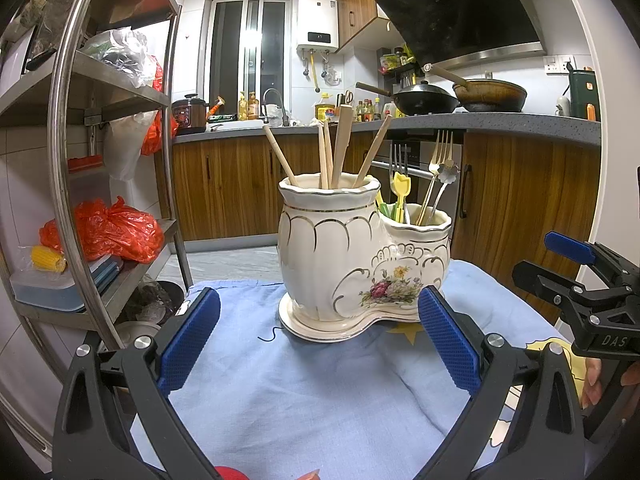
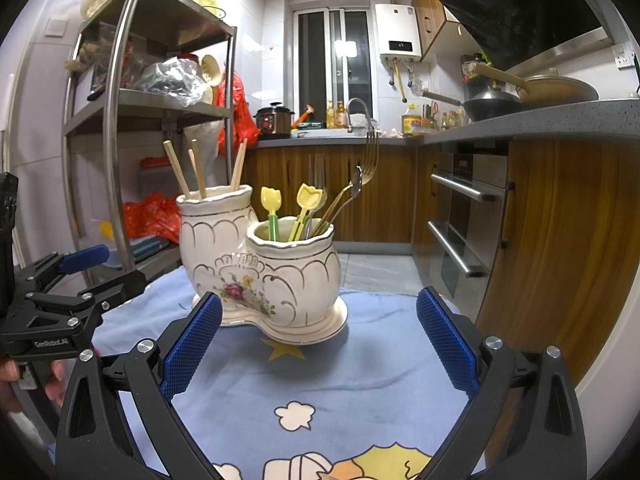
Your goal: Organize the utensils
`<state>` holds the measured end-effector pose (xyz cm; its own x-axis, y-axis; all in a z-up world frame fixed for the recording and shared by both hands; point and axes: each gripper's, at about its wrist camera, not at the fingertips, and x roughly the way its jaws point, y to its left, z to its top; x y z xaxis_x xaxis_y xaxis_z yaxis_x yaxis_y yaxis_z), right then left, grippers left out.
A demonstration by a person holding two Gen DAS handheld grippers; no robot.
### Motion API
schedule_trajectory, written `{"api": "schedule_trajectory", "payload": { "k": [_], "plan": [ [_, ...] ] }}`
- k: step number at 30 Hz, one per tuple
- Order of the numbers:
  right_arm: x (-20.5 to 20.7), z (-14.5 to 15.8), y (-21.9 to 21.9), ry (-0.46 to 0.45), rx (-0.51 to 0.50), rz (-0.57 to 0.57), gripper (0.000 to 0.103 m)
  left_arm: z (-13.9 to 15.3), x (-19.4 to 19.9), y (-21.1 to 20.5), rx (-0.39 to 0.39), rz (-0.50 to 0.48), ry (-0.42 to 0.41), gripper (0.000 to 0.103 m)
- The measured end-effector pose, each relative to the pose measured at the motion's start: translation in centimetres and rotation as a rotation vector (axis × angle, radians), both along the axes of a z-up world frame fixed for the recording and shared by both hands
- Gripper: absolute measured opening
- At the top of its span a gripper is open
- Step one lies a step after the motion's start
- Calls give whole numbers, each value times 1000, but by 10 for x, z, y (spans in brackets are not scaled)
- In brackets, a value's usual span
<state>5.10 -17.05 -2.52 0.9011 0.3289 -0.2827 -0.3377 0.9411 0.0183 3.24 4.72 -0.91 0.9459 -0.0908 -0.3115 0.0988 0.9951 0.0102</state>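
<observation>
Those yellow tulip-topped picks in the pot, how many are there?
2, both in the shorter compartment of the ceramic holder: one tulip pick on a green stem to the left, another leaning beside the forks. More might be hidden inside.

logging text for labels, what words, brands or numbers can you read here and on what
"GenRobot.AI": on the black body of the left gripper, seen from the right wrist.
"DAS": cut off at the frame edge, on the black body of the right gripper.
White wall water heater display, yellow oil bottle label: too small to read.
</observation>
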Motion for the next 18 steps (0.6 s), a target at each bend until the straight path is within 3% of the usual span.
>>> {"api": "schedule_trajectory", "payload": {
  "k": [18],
  "plan": [
    [0,0,0,1,0,0,97,0,-1,0,1,11,0,97]
  ]
}}
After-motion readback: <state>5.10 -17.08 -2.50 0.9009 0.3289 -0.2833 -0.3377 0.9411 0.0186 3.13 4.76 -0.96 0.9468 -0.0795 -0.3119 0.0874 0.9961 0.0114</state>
